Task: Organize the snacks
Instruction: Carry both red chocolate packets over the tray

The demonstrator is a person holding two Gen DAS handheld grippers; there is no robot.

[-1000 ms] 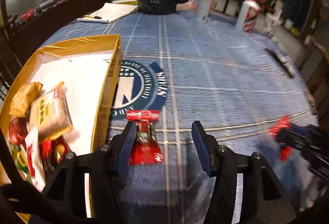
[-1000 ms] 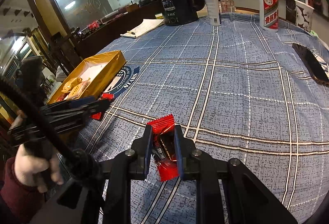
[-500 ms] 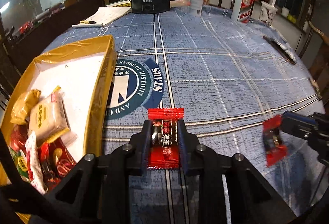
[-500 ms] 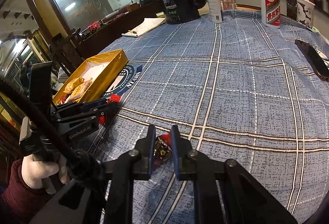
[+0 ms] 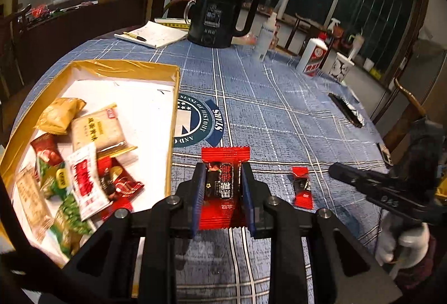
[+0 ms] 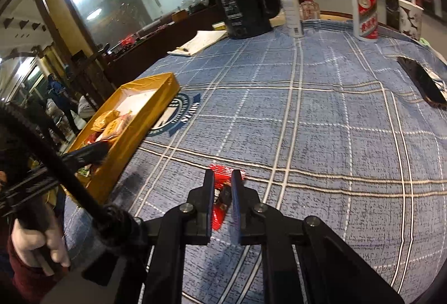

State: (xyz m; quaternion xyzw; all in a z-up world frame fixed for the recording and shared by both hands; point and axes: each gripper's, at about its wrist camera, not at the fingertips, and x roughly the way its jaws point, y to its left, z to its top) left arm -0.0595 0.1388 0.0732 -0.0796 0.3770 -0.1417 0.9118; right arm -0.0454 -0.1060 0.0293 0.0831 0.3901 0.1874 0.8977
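Observation:
My left gripper is shut on a red and black snack packet, held above the blue checked cloth just right of the gold box. The box holds several snack packets at its near end. My right gripper is shut on a second red packet, held on edge over the cloth. In the left wrist view that packet hangs at the tip of the right gripper's fingers. The gold box lies to the left in the right wrist view.
A black kettle, a notepad with a pen, a white spray bottle, a red and white bottle and a paper cup stand at the table's far side. A dark flat object lies at right.
My left gripper closed on the red packet and lifted it beside the box. My right gripper, still shut on its packet, moved left toward the box, and the packet turned on edge.

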